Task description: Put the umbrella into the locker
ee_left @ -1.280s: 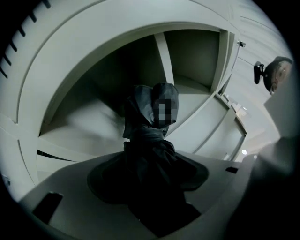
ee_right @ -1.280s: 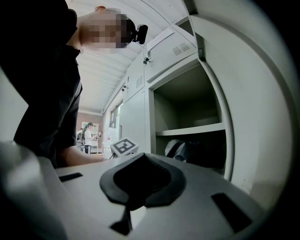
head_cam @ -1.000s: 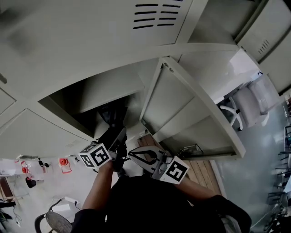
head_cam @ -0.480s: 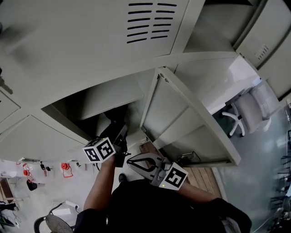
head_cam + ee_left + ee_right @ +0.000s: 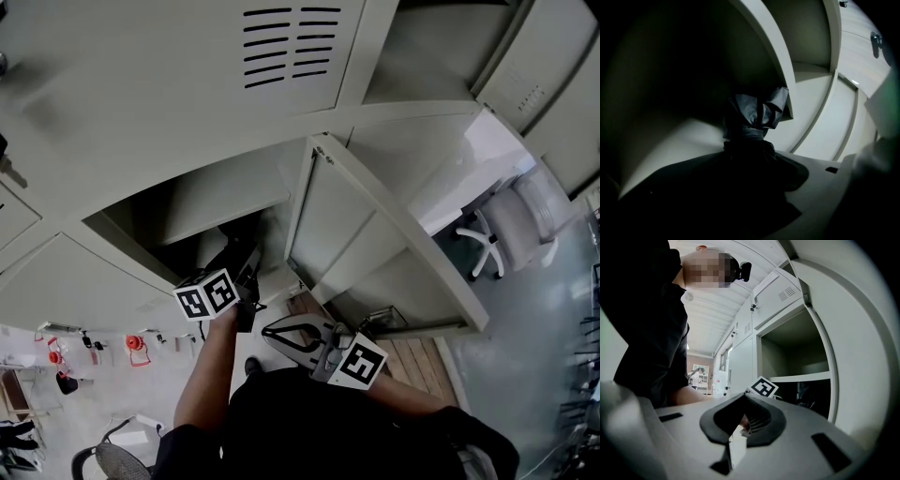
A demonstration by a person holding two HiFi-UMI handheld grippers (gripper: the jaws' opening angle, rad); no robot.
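The left gripper [image 5: 246,283] holds the folded umbrella [image 5: 754,117] in its fingers, pointing straight into the locker [image 5: 216,197]; the right gripper [image 5: 272,330], fingers closed and empty, hangs outside it.

Shadow hides the lower umbrella [image 5: 754,117] — and the grip of the left gripper [image 5: 747,159].

**Pale Locker, Dark Umbrella**

The locker [image 5: 141,84] is showing pale grey-green. The umbrella [image 5: 754,117] is looking dark blue-grey. The right claw [image 5: 267,330] is showing light grey with black pads, its cube [image 5: 357,359] wearing black-and-white squares.
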